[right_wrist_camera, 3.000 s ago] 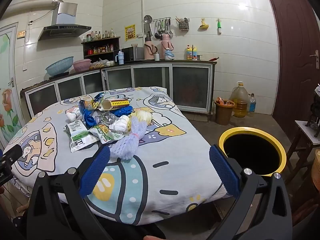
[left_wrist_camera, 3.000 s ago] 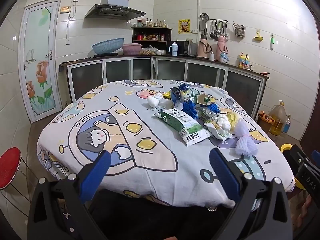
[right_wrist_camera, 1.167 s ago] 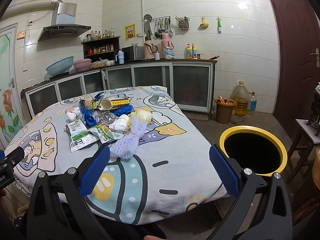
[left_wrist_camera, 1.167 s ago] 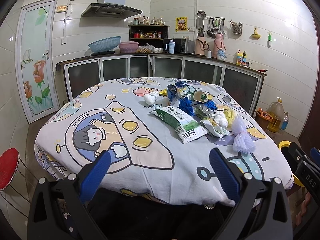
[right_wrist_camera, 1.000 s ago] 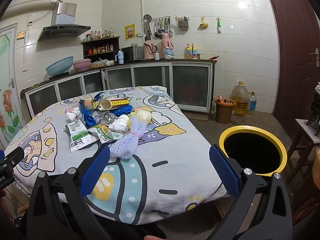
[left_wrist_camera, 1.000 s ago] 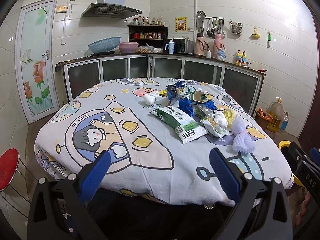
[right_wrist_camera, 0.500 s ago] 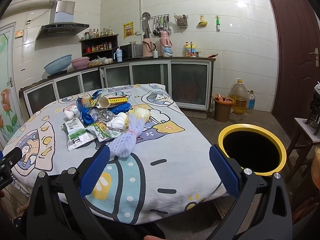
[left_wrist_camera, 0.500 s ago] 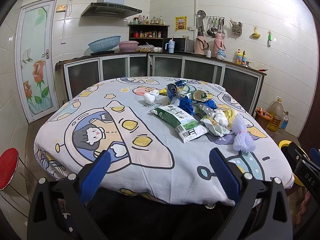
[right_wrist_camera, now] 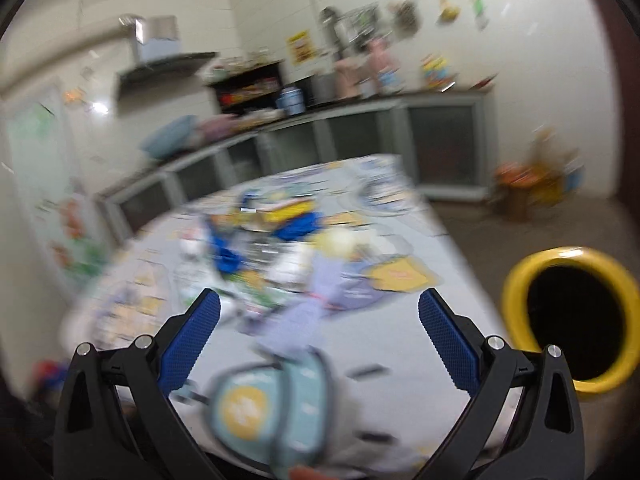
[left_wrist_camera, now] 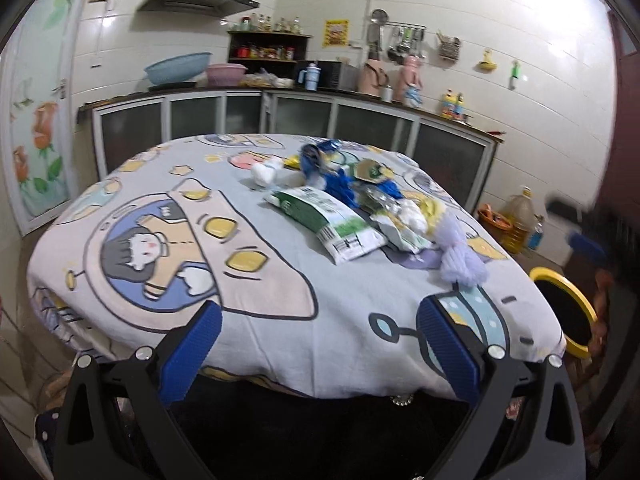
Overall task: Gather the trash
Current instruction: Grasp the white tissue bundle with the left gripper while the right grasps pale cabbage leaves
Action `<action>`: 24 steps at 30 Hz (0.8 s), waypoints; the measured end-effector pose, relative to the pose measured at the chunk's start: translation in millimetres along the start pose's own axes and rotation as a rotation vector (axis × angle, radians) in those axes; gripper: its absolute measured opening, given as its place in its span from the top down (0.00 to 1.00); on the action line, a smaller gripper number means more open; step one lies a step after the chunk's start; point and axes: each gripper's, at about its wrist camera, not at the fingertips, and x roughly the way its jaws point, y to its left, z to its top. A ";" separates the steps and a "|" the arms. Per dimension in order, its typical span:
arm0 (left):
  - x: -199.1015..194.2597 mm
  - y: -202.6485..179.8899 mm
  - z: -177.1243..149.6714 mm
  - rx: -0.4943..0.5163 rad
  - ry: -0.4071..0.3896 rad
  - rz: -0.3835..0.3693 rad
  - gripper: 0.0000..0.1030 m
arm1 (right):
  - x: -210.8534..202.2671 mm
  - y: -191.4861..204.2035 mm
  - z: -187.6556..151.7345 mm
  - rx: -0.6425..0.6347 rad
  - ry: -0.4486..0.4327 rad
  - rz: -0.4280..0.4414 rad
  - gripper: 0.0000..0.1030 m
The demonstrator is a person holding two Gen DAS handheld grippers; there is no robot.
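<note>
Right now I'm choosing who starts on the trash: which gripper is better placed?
Probably the right gripper: open, facing the lavender mesh in the pile, with the bin beside it. The left gripper sits farther back.

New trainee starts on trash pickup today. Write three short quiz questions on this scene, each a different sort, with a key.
1. True or false: the left gripper holds a wrapper.
2. Which lies nearest the table's front edge: A the green-and-white packet, B the pale purple mesh bundle, C the white wad?
3. Fill in: the bin has a ____ rim.

Key: 1 false, both grippers' fingers are spread and empty; 2 B; 3 yellow.
</note>
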 end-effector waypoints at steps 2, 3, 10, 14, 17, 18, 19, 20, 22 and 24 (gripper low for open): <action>10.8 2.1 -1.6 -0.002 0.029 -0.043 0.08 | 13.2 -6.3 7.0 0.045 0.042 0.069 0.07; 15.7 3.1 -1.4 -0.005 0.042 -0.053 0.08 | 21.3 -7.4 10.3 0.047 0.072 0.087 0.07; 51.7 31.9 23.1 -0.013 0.089 -0.027 0.08 | 51.4 -7.1 24.6 -0.014 0.128 0.019 0.07; 73.2 51.0 69.5 0.057 0.058 0.046 0.08 | 81.0 -20.5 33.8 -0.057 0.194 -0.104 0.07; 99.0 63.1 102.9 0.146 0.087 0.071 0.08 | 98.1 -38.0 45.2 -0.035 0.240 -0.147 0.07; 105.1 65.9 111.2 0.167 0.089 0.070 0.08 | 102.7 -45.4 49.8 -0.016 0.258 -0.161 0.07; 115.0 71.4 121.3 0.190 0.090 0.068 0.08 | 105.9 -49.7 53.2 -0.003 0.272 -0.173 0.07; 122.3 75.3 128.1 0.199 0.100 0.068 0.08 | 108.6 -54.4 57.1 0.012 0.283 -0.177 0.07; 146.2 87.7 145.7 0.206 0.137 0.040 0.08 | 114.9 -54.1 60.9 -0.009 0.291 -0.204 0.07; 167.3 98.4 159.0 0.198 0.160 0.045 0.08 | 121.8 -41.4 61.2 -0.092 0.308 -0.194 0.07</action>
